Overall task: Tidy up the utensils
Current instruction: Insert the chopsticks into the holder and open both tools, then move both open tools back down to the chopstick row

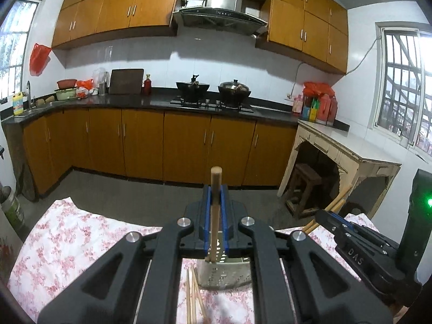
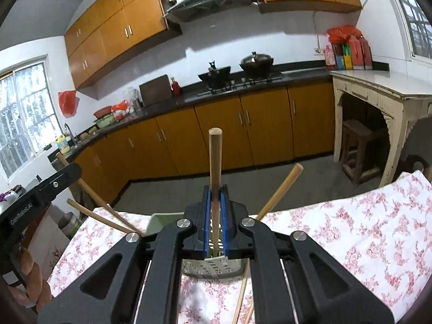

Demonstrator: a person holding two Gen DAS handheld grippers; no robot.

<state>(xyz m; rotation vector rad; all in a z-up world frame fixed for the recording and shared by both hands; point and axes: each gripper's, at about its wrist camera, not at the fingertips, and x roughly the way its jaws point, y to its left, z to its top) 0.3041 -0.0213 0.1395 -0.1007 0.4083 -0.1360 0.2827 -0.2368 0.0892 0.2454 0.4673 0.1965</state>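
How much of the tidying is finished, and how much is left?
Partly done, it seems. Two wooden handles already lean in the green basket. Each tongs, left and right, is shut on another wooden-handled utensil. Chopsticks on the flowery cloth remain.

Two tongs (image 1: 215, 197) (image 2: 215, 199) — four wooden handles (image 2: 215, 156), one slotted basket (image 2: 210, 268), two pots (image 1: 234, 88) — one stool (image 2: 359, 145).

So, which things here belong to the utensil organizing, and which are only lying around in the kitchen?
Belonging to the job:
- left gripper, shut on a wooden handle
- right gripper, shut on a wooden stick
- perforated metal holder
- chopsticks on the floral cloth

Only lying around:
- two woks on the stove
- cutting board
- red bottles
- wooden stool
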